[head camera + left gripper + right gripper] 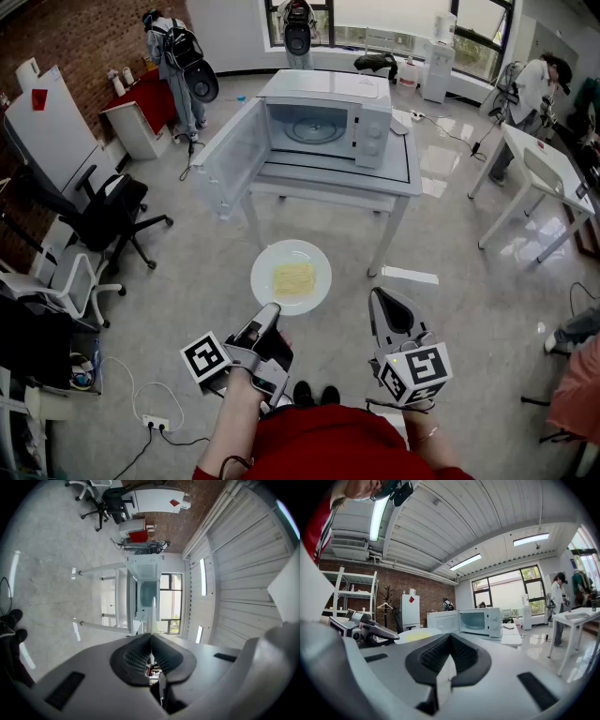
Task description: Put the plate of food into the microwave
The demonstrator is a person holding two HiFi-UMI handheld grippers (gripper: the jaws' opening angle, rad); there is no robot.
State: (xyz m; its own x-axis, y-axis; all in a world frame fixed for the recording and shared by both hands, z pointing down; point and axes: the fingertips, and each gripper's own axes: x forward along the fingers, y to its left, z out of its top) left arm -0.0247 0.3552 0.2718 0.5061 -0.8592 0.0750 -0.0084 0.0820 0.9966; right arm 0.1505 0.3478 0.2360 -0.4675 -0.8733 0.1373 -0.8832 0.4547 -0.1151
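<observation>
A white plate point(292, 277) with a yellow patch of food hangs in the air in front of me, above the floor. My left gripper point(270, 310) is shut on its near rim. In the left gripper view the plate point(152, 610) shows edge-on, rising from between the pressed pads. My right gripper point(379, 298) is shut and empty, to the right of the plate and apart from it. Ahead, the white microwave point(323, 117) stands on a white table point(405, 175) with its door point(228, 155) swung open to the left. The right gripper view also shows the plate point(416, 634) and the microwave point(476, 620).
Black office chairs point(108, 216) stand at the left, with a power strip and cables point(155, 422) on the floor. More white tables point(548, 169) are at the right. People stand at the back point(178, 56) and at the right point(534, 89).
</observation>
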